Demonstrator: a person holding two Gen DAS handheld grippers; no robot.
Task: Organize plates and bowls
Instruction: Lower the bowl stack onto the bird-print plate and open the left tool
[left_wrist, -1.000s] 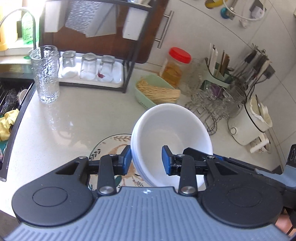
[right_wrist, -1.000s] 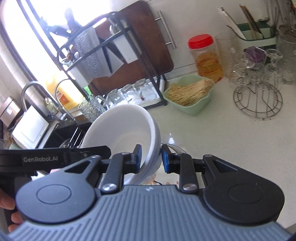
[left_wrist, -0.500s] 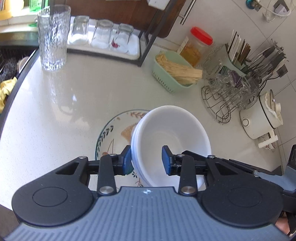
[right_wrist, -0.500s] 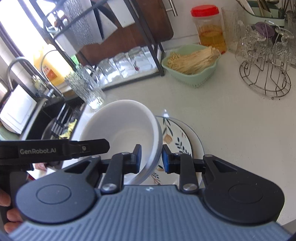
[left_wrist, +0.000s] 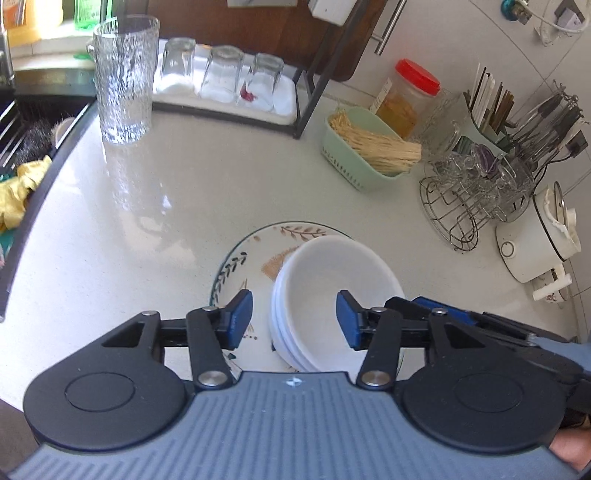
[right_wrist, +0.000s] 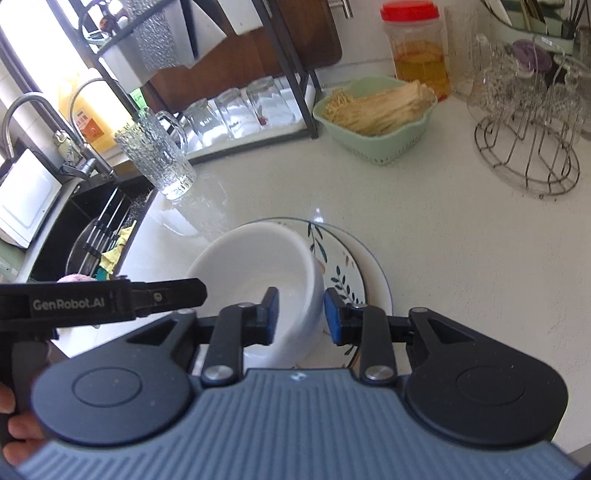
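A stack of white bowls (left_wrist: 325, 280) rests on a leaf-patterned plate (left_wrist: 236, 262) on the pale counter. My left gripper (left_wrist: 293, 319) straddles the stack's left rim; its jaws are opening and the blue pads stand off the rim. In the right wrist view the bowls (right_wrist: 251, 266) sit on the plate (right_wrist: 351, 258), and my right gripper (right_wrist: 301, 315) straddles their right wall, jaws opening, pads just clear of it. The left gripper's black body (right_wrist: 110, 302) reaches in from the left there.
A tall textured glass (left_wrist: 125, 81) stands near the sink edge (left_wrist: 22, 147). Behind are a tray of upturned glasses (left_wrist: 221, 77), a green basket of noodles (left_wrist: 369, 151), a red-lidded jar (left_wrist: 410, 96), a wire glass rack (left_wrist: 476, 192) and a white pot (left_wrist: 535, 243).
Both grippers came down with the bowl stack, which now sits on the plate. Both pairs of jaws have widened and let go of the rim.
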